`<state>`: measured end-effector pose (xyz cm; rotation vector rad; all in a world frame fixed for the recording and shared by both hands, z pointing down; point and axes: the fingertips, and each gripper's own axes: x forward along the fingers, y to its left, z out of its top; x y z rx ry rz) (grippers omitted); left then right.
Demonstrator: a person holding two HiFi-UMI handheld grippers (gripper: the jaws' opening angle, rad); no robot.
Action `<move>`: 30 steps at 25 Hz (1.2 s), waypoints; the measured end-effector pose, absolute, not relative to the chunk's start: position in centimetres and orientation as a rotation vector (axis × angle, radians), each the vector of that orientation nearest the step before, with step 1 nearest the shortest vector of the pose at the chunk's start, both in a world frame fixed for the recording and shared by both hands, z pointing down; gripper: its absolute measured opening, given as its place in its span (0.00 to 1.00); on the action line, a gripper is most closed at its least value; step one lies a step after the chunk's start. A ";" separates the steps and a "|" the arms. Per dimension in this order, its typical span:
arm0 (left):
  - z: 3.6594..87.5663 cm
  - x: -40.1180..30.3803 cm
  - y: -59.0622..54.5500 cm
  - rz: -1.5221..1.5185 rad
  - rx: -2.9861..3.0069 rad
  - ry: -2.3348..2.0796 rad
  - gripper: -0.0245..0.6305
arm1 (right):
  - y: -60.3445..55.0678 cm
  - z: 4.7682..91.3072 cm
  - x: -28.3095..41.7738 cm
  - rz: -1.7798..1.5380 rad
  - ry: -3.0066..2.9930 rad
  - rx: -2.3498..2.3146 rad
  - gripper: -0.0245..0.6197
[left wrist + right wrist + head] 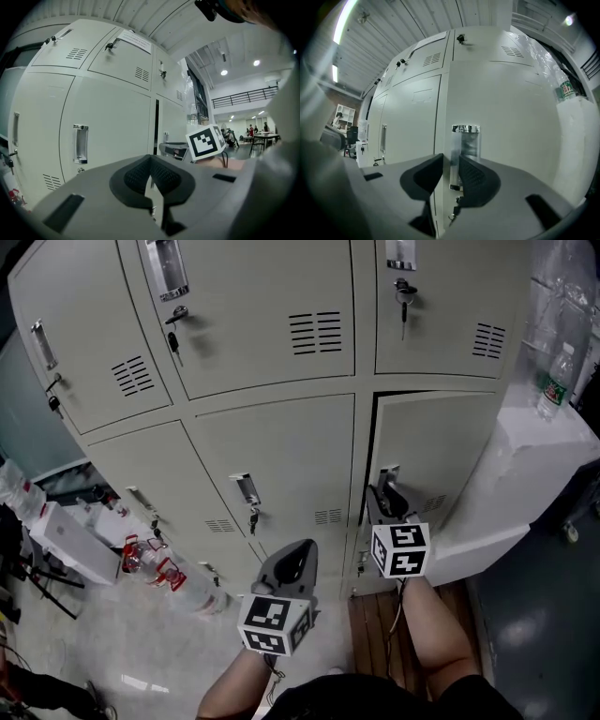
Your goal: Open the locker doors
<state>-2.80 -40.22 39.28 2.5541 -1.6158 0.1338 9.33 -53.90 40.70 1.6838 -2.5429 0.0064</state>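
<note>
A bank of beige lockers fills the head view. The lower right door (441,446) stands slightly ajar, with a dark gap along its left edge. My right gripper (386,495) is at that door's chrome handle (465,154); in the right gripper view its jaws (450,176) are closed on the handle's left rim and the door's edge. My left gripper (298,554) hangs free in front of the lower middle door (281,456), shut with nothing between its jaws (151,176). That door's handle (79,143) is well apart from it.
Keys hang from locks on the upper doors (403,296). A water bottle (555,381) stands on a white ledge (544,442) right of the lockers. Wrapped bottles (155,563) and a white box (70,540) lie on the floor at the left.
</note>
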 end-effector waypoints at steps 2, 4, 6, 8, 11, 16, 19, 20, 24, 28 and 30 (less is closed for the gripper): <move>39.2 -2.1 -39.4 0.142 2.577 -1.588 0.04 | -52.8 40.9 9.6 0.018 -2.568 1.645 0.20; 38.9 -1.5 -38.7 0.151 2.606 -1.553 0.04 | -51.7 40.9 10.0 0.013 -2.604 1.599 0.20; 38.6 -0.9 -38.2 0.152 2.634 -1.514 0.04 | -50.6 40.8 10.5 0.000 -2.644 1.554 0.20; 38.4 -0.3 -37.7 0.149 2.658 -1.473 0.04 | -49.4 40.7 11.0 -0.011 -2.678 1.513 0.20; 38.5 0.9 -37.0 0.146 2.696 -1.406 0.04 | -47.8 40.7 11.9 -0.020 -2.709 1.470 0.20; 38.8 3.0 -36.2 0.124 2.744 -1.300 0.04 | -45.8 40.7 13.3 -0.012 -2.748 1.410 0.20; 38.9 4.3 -35.7 0.119 2.770 -1.249 0.04 | -44.7 40.7 14.3 -0.002 -2.762 1.378 0.20; 38.9 4.6 -35.5 0.118 2.778 -1.234 0.04 | -44.3 40.7 14.6 0.002 -2.765 1.368 0.20; 38.8 5.9 -34.9 0.110 2.802 -1.186 0.04 | -43.2 40.7 15.7 0.011 -2.769 1.347 0.21; 38.9 6.9 -34.5 0.111 2.821 -1.144 0.04 | -42.2 40.7 16.9 -0.003 -2.747 1.391 0.22; 38.9 7.4 -34.2 0.111 2.830 -1.123 0.04 | -41.7 40.8 17.6 -0.002 -2.733 1.418 0.23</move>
